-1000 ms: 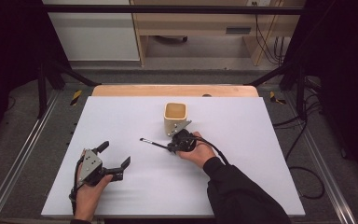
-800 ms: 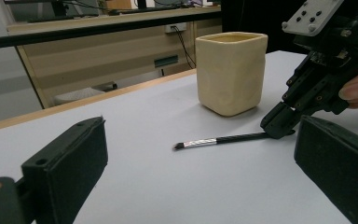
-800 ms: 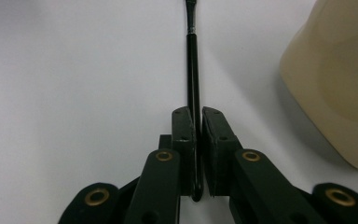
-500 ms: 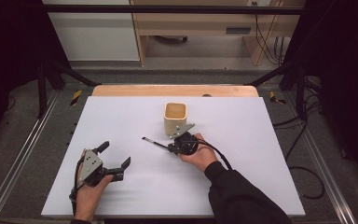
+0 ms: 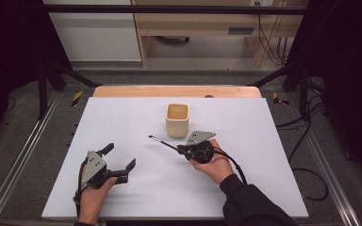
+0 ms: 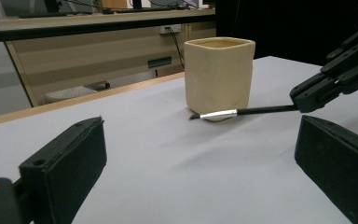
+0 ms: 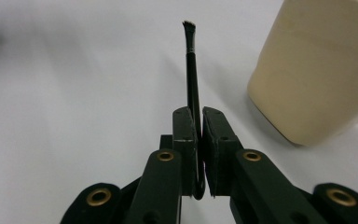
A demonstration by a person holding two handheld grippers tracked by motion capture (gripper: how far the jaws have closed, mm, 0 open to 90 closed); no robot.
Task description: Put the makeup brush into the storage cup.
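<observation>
Thin black brush [image 5: 162, 142] clamped in the right hand-held gripper [image 5: 185, 149], held just beside a beige cup [image 5: 177, 119] on the counter [image 5: 245, 141], left hand-held gripper [image 5: 119, 163] spread apart, nothing held.

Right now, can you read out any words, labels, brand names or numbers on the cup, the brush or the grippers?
None can be read: the cream cup is plain, the brush bears no lettering, and the right gripper and left gripper show no marks.
</observation>
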